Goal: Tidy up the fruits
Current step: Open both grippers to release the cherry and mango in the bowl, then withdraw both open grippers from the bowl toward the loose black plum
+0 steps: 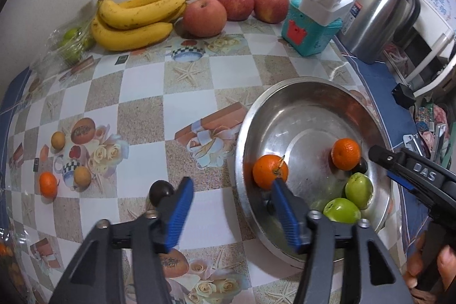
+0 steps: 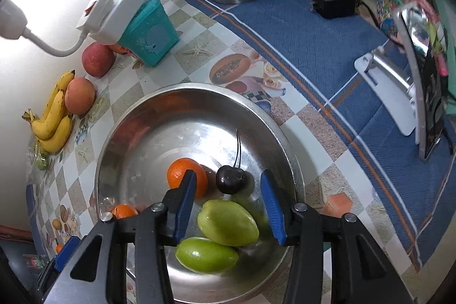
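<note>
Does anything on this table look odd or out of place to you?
One thing: a white power strip sits perched on top of a teal toy-like box beside the red apples, its cord hanging in the air. Nothing looks spilled or damaged.

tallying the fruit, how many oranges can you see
3: two in the metal bowl, one near its left rim and one farther right; one on the tablecloth, far left. More may be hidden.
</note>
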`<state>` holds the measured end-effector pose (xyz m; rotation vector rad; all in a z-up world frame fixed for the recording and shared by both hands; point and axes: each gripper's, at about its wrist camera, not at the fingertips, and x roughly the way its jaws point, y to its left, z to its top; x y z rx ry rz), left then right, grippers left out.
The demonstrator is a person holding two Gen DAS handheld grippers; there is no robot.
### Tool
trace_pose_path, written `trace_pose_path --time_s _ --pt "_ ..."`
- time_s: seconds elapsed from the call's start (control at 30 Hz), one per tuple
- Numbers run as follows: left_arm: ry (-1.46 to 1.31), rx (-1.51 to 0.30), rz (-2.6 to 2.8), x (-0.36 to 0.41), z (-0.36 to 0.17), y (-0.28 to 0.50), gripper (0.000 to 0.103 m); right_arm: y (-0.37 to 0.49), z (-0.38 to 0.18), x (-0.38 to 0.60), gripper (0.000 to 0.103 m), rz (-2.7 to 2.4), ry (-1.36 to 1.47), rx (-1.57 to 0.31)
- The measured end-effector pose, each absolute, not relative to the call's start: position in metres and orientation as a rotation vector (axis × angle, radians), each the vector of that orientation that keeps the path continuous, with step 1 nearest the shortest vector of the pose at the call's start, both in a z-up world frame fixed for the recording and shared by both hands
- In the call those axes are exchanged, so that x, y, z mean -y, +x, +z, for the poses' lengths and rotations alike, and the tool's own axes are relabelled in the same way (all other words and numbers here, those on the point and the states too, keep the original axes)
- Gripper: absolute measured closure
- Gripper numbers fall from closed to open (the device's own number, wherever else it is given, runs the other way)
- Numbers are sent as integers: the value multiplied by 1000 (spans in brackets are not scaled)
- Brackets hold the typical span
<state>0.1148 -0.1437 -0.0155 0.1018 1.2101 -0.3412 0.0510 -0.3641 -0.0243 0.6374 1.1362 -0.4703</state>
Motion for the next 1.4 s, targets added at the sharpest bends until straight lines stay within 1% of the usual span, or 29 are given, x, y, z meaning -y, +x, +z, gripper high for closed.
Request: trace_pose_path --time_s 0.07,0.2,0.3,0.37,0.7,0.93,0.97,1.0,1.03,1.07,1.4 --pt "102 -1218 -326 141 -17 116 32 52 -18 359 40 -468 612 -1137" --pt "108 -1229 -270 134 -21 119 17 54 -12 344 38 -441 571 -1156" --pt "102 -1240 -229 125 -25 122 9 57 -11 327 37 -421 524 -1180" --pt "93 -1243 -204 118 -27 124 6 60 -11 319 32 -407 512 -1189" --pt "89 -1238 -124 93 -28 131 4 61 -12 280 32 -353 451 -1223" --pt "76 -1238 -110 85 -29 133 3 64 -9 272 32 -339 421 -1215" --pt "77 -1235 -110 84 -29 133 0 65 -9 272 31 -338 420 -1215" --pt "81 -1230 -108 84 -28 132 0 64 -9 272 27 -341 418 -1214" --pt "85 -1227 -107 84 -28 132 0 64 -10 272 14 -348 413 -1216" --pt "90 -1225 -105 84 -28 132 0 65 -11 272 9 -351 407 -1214" --pt "100 -1205 -90 80 -27 133 0 65 -9 273 9 -358 408 -1185"
